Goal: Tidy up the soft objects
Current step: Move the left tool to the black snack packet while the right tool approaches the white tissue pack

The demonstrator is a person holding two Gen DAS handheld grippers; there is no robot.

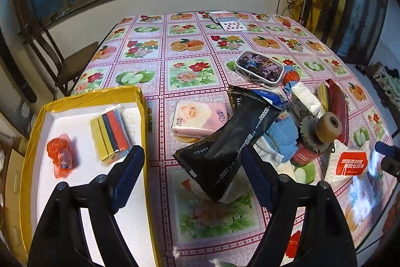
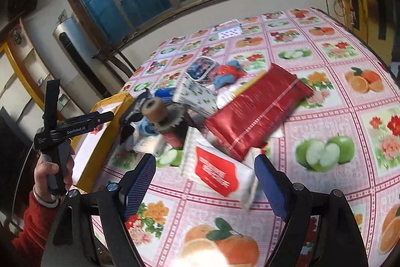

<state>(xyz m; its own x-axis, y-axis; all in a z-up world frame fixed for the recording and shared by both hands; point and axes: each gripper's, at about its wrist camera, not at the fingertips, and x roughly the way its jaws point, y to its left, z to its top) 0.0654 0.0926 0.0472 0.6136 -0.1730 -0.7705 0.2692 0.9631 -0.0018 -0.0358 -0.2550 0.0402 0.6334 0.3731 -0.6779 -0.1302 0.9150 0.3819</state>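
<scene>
My left gripper is open above the table, its fingers either side of the near end of a black snack packet that leans on the pile. To the left, a yellow-rimmed white tray holds a pack of coloured sponges and an orange plastic bag. A pink tissue pack lies just beyond the packet. My right gripper is open too, with a white tissue pack with a red label lying between its fingers on the tablecloth. A blue cloth sits in the pile.
A red foil packet, a tape roll on a can, a small patterned tissue box and a cartoon pencil case crowd the middle. Playing cards lie at the far edge. A wooden chair stands at the left.
</scene>
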